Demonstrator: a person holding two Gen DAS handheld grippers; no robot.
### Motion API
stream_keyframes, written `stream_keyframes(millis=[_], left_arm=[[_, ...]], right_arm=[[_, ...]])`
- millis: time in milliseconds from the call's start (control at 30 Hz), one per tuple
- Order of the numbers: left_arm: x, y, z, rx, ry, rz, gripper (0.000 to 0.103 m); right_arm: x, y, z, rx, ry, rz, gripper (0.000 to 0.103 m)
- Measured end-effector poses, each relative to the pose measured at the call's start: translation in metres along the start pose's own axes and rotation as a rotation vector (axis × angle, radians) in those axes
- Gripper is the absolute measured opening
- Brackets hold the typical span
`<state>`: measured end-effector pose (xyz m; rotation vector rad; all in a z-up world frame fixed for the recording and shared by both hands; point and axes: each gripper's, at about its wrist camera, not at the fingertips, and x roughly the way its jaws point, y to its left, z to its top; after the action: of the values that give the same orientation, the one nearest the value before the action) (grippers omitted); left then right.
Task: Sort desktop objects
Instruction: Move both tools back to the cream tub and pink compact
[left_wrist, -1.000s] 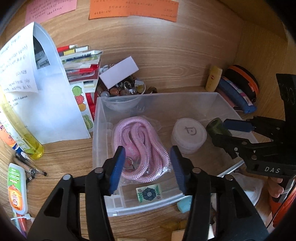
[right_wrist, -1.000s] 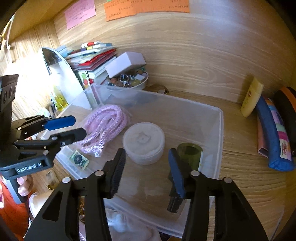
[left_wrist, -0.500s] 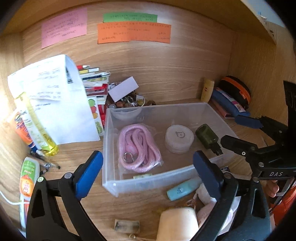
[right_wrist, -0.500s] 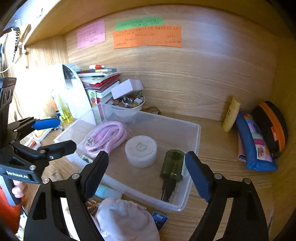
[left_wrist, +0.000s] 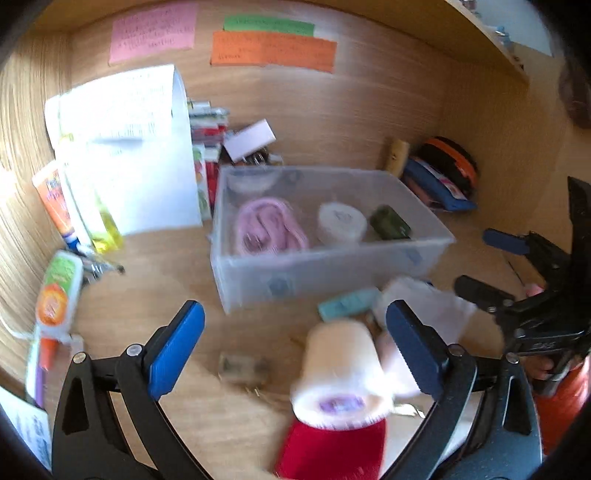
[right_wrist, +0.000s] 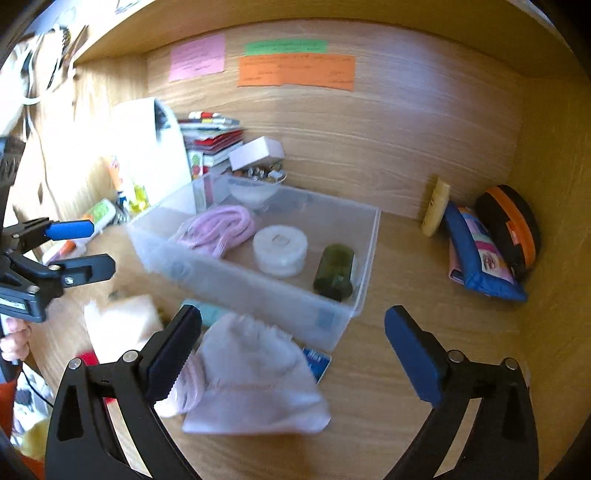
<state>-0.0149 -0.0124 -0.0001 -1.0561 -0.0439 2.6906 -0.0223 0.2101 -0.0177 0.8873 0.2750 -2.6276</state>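
Observation:
A clear plastic bin (left_wrist: 325, 269) (right_wrist: 258, 291) stands mid-desk. It holds a pink rope (left_wrist: 269, 229) (right_wrist: 218, 229), a white round tub (left_wrist: 341, 221) (right_wrist: 280, 249) and a green bottle (left_wrist: 389, 223) (right_wrist: 334, 271) lying on its side. My left gripper (left_wrist: 293, 310) (right_wrist: 99, 246) is open in front of the bin, above a cream roll with a red base (left_wrist: 340, 373). The jaws of my right gripper (right_wrist: 293, 312) (left_wrist: 480, 260) are opening, empty, over a white drawstring pouch (right_wrist: 255, 373) (left_wrist: 424, 306).
A teal tube (left_wrist: 347, 302), a small clear block (left_wrist: 242, 367) and a blue card (right_wrist: 316, 363) lie before the bin. A blue pencil case (right_wrist: 476, 251), a black-orange case (right_wrist: 509, 225) and a yellow tube (right_wrist: 436, 210) sit at the right; books (right_wrist: 210, 140), a trinket bowl (right_wrist: 258, 177) and glue tubes (left_wrist: 55, 295) behind and left.
Both grippers have pulled back from over the bin and spread wide. The green bottle, earlier near the right fingers, now lies in the bin; loose items in front have come into view.

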Motion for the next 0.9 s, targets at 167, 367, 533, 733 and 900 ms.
stream_keyframes(millis=[167, 367, 533, 733, 900], left_arm=[[-0.012, 0.001, -0.02, -0.009, 0.02, 0.031, 0.1], [-0.017, 0.011, -0.043, -0.041, 0.065, 0.049, 0.1], [-0.023, 0.014, -0.057, -0.042, 0.067, 0.06, 0.1], [-0.027, 0.006, -0.061, -0.006, 0.055, 0.049, 0.1], [-0.016, -0.003, -0.058, 0.014, 0.074, 0.01, 0.1]], right_arm=[[-0.006, 0.019, -0.021, -0.031, 0.019, -0.012, 0.099], [-0.004, 0.039, -0.039, -0.047, 0.068, 0.078, 0.099], [0.007, 0.06, -0.042, -0.081, 0.093, 0.11, 0.099], [0.026, 0.076, -0.039, -0.135, 0.123, 0.093, 0.097], [0.03, 0.082, -0.04, -0.187, 0.114, 0.062, 0.081]])
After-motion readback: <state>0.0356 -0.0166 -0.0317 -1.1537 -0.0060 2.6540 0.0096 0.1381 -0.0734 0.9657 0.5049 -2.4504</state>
